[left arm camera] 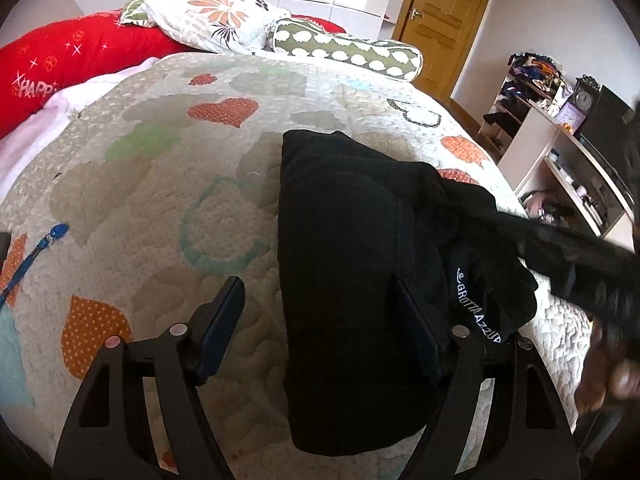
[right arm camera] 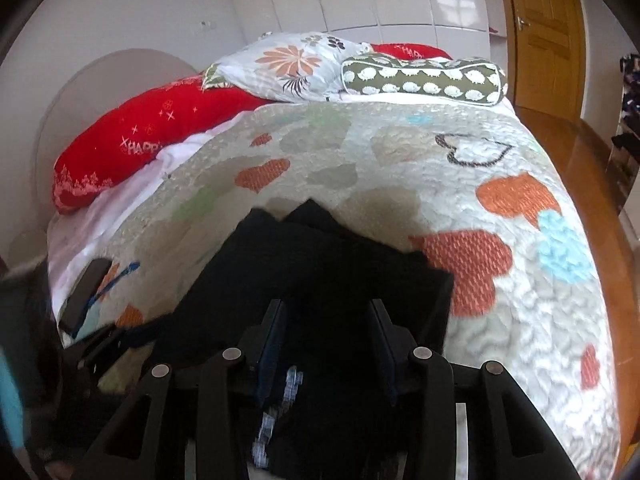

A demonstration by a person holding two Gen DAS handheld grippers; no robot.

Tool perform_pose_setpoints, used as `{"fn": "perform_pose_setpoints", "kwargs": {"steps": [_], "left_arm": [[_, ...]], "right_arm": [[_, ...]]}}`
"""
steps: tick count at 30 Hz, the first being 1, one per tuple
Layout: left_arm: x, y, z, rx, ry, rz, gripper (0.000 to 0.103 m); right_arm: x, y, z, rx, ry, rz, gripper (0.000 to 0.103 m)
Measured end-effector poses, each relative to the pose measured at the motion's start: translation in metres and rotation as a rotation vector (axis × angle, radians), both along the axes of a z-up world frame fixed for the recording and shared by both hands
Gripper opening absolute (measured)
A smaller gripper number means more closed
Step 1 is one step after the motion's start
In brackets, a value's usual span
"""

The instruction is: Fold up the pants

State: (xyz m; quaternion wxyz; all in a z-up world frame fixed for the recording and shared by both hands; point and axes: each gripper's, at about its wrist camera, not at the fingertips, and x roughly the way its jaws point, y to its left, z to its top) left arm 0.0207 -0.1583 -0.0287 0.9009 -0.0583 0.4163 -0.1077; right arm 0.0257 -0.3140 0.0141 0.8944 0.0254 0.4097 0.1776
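The black pants [left arm camera: 352,264] lie folded in a thick stack on the quilted bed [left arm camera: 160,184], with a white-lettered waistband at the right. My left gripper [left arm camera: 320,312] is open, its jaws straddling the stack's left edge just above it. My right gripper [right arm camera: 328,328] is shut on the waistband part of the pants [right arm camera: 320,264], holding it over the stack. The right gripper also shows blurred at the right of the left wrist view [left arm camera: 580,260].
Red pillow [left arm camera: 72,64], floral pillow [left arm camera: 208,16] and green bolster [left arm camera: 344,48] lie at the bed's head. A blue lanyard [left arm camera: 32,256] and a dark phone [right arm camera: 84,292] lie at the bed's left edge. Shelves [left arm camera: 560,160] stand beyond the right edge.
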Motion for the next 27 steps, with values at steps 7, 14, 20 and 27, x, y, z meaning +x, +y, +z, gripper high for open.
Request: {"fn": "perform_pose_setpoints", "kwargs": {"steps": [7, 14, 20, 27], "left_arm": [[-0.004, -0.003, 0.0, 0.012, -0.011, 0.006, 0.078], [-0.014, -0.003, 0.012, 0.033, -0.029, 0.003, 0.077], [-0.01, 0.003, 0.03, 0.056, -0.082, 0.026, 0.077], [-0.001, -0.004, 0.009, 0.047, -0.015, 0.0, 0.077]], "right_arm": [[-0.027, -0.005, -0.034, -0.068, -0.003, -0.028, 0.041], [-0.036, -0.016, -0.032, -0.025, -0.002, -0.03, 0.042], [-0.036, -0.032, -0.015, 0.087, 0.002, -0.047, 0.042], [-0.003, -0.023, 0.011, 0.09, -0.045, -0.073, 0.042]]}}
